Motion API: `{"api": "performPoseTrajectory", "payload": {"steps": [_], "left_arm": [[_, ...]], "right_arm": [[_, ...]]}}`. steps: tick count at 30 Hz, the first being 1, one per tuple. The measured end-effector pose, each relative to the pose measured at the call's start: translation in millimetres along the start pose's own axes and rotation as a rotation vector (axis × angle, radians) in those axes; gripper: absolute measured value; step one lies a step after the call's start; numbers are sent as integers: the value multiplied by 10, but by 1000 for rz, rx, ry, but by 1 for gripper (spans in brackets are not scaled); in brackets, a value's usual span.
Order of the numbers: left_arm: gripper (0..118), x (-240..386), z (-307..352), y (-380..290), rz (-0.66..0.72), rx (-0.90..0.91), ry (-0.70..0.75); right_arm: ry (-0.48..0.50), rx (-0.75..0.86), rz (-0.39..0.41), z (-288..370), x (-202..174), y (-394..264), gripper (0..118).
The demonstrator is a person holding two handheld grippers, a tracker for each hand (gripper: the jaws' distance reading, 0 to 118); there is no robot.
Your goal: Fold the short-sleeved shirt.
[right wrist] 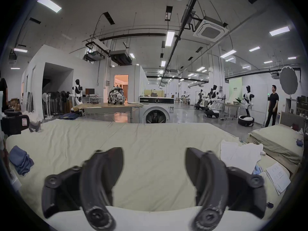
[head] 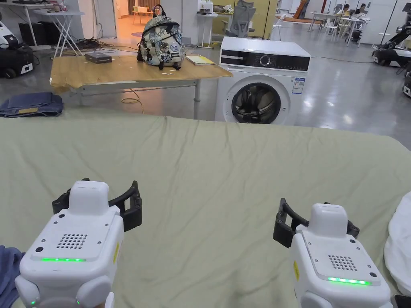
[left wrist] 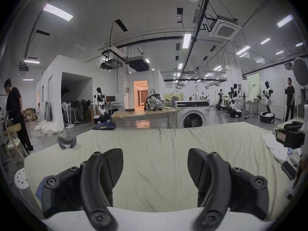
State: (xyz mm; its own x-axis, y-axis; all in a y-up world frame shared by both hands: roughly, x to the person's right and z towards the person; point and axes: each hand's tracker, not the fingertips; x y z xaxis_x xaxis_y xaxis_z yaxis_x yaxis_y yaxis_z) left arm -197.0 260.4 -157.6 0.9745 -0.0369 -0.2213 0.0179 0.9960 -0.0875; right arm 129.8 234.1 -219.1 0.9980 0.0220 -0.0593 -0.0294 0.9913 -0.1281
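Note:
A pale green sheet (head: 208, 168) covers the bed in front of me. A crumpled white garment (head: 399, 244) (right wrist: 240, 154) lies at the bed's right edge. At the near left edge is a bunched blue garment (head: 8, 268) (right wrist: 20, 159). My left gripper (head: 96, 194) (left wrist: 155, 153) hovers over the sheet at the near left, open and holding nothing. My right gripper (head: 317, 218) (right wrist: 154, 151) hovers at the near right, just left of the white garment, also open with nothing between its jaws. Neither gripper touches any cloth.
Beyond the bed stand a washing machine (head: 263, 80) and a wooden table (head: 120, 70) with a backpack (head: 162, 36). Folded dark blue cloth (head: 32, 104) lies on the floor at far left. Papers (right wrist: 276, 176) lie at the bed's right edge; a second bed (right wrist: 275, 139) is further right.

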Motion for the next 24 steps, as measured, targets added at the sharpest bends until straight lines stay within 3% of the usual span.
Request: {"api": "performPoseTrajectory", "payload": {"steps": [13, 18, 24], "left_arm": [[81, -24, -50, -25, 16, -35, -55], [81, 26, -57, -33, -7, -37, -76], [81, 28, -98, -37, 23, -46, -71]], "right_arm": [[28, -32, -51, -92, 38, 13, 93], [-64, -50, -65, -154, -1, 29, 93], [-61, -65, -110, -162, 37, 74, 93]]}}
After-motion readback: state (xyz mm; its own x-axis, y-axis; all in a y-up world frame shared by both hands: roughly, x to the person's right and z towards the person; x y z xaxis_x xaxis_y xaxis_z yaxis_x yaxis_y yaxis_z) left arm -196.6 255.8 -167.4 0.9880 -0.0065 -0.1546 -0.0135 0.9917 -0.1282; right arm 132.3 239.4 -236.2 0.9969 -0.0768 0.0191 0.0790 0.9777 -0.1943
